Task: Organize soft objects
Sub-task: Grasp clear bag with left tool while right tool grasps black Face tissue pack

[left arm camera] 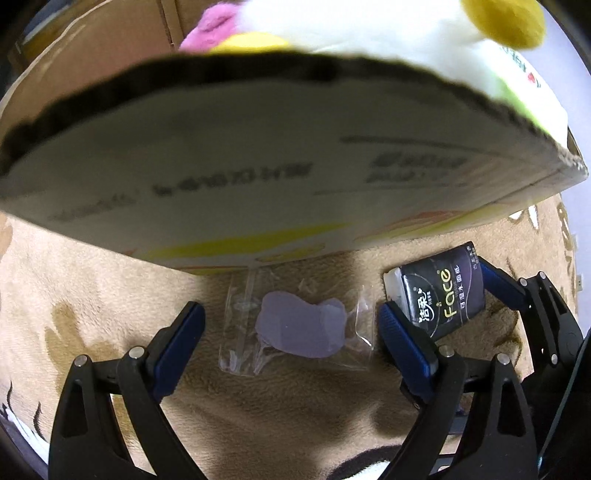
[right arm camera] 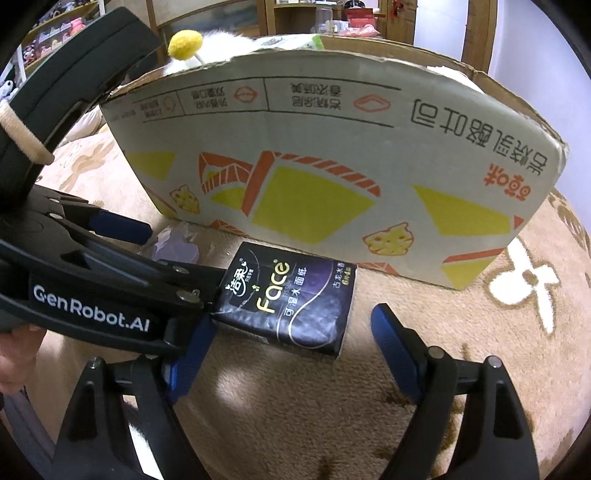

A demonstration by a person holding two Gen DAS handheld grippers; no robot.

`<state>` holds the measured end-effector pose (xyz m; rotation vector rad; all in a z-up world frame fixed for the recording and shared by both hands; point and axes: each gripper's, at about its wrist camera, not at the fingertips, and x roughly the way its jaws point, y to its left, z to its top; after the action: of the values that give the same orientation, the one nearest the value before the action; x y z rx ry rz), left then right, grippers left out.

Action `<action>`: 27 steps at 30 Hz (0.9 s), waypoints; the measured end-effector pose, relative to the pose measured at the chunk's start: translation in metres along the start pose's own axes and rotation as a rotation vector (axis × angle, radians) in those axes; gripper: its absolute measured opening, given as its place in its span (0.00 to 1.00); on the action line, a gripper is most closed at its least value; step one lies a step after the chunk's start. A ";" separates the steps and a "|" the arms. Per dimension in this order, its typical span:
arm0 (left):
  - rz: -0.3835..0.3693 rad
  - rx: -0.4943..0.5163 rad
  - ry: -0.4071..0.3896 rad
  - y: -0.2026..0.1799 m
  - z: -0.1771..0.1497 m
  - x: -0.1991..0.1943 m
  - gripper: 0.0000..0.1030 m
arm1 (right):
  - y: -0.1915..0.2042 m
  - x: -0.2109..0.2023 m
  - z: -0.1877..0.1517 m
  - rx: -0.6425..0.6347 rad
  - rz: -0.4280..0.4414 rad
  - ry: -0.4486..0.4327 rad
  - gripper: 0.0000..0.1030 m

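Note:
A pale purple soft piece in a clear plastic bag lies on the tan blanket between the open fingers of my left gripper; it also shows in the right wrist view. A black "Face" tissue pack lies on the blanket between the open fingers of my right gripper; it also shows in the left wrist view. Neither gripper holds anything. A cardboard box stands just behind both, with a white plush toy inside it.
The left gripper's body crosses the right wrist view at the left, next to the tissue pack. The tan patterned blanket covers the surface. Shelves and wooden furniture stand far behind the box.

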<state>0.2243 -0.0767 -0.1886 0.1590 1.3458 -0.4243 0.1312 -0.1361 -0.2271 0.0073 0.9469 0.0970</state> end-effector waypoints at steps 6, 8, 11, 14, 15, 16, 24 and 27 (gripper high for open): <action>0.022 0.018 0.014 0.003 0.000 0.004 0.85 | 0.007 0.009 -0.001 -0.003 -0.007 -0.004 0.87; 0.024 0.017 0.012 0.002 0.001 0.003 0.82 | 0.007 0.009 -0.001 -0.002 -0.007 -0.006 0.87; 0.020 0.004 0.005 0.001 -0.003 -0.003 0.76 | 0.006 0.008 -0.002 0.001 -0.006 -0.011 0.87; 0.007 -0.014 -0.003 0.009 -0.011 -0.005 0.74 | 0.004 0.006 -0.003 0.005 0.000 -0.009 0.87; 0.006 -0.016 -0.004 0.010 -0.011 -0.006 0.74 | 0.002 0.005 -0.002 0.006 0.002 -0.010 0.86; 0.007 -0.015 -0.005 0.014 -0.011 -0.009 0.74 | 0.002 0.005 -0.003 0.007 0.003 -0.009 0.84; 0.017 -0.028 -0.023 0.009 -0.031 -0.015 0.73 | -0.005 0.001 -0.001 0.033 0.007 -0.009 0.68; 0.020 -0.042 -0.028 0.010 -0.035 -0.018 0.73 | -0.008 0.000 -0.001 0.041 0.011 -0.012 0.68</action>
<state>0.1931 -0.0518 -0.1803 0.1313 1.3233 -0.3797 0.1309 -0.1445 -0.2280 0.0508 0.9365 0.0872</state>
